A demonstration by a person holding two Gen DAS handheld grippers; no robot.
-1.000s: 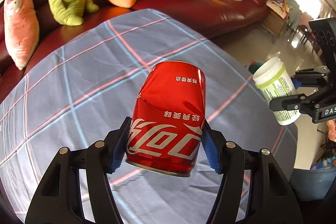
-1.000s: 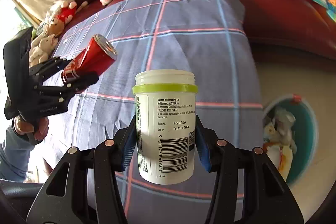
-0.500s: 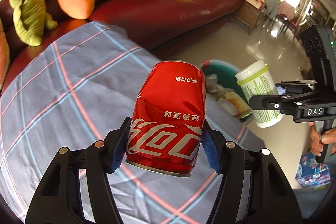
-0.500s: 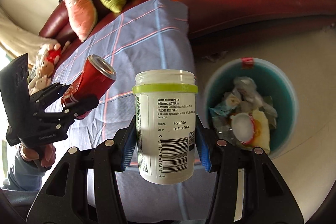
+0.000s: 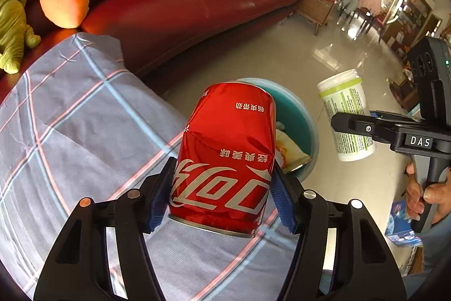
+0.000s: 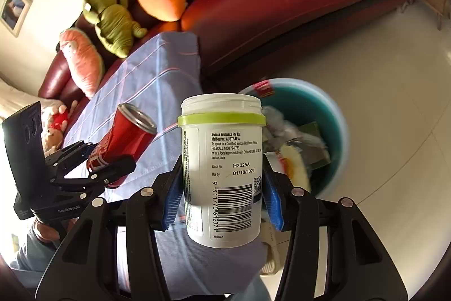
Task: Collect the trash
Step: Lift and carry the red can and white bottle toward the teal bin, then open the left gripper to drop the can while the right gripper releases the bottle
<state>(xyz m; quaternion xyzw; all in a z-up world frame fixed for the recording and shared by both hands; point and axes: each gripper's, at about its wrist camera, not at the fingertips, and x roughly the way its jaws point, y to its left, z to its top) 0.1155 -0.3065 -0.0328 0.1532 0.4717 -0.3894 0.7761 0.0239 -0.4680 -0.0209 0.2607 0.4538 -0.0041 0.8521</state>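
Carrying two pieces of trash toward the bin (image 6: 336,114): left gripper (image 5: 222,199) clamped on a dented red can (image 5: 228,157), right gripper (image 6: 222,200) clamped on a lidless white bottle (image 6: 222,168), blue pads pressed to both sides of each. Can held above the edge of the checked cloth (image 5: 70,131), with the bin just beyond it; bottle held nearer the bin, partly over its rim in the right wrist view. Delivery stage, by the look of it, with nothing dropped yet. Next move calls for bringing each item squarely over the bin's opening before spreading the jaws, minding the wrappers already heaped inside. Much of the bin hidden behind the can in the left view and blurred in the right; contents hard to identify. Can's base out of sight behind the left gripper. Holder's hands only partly visible at the frame edges.
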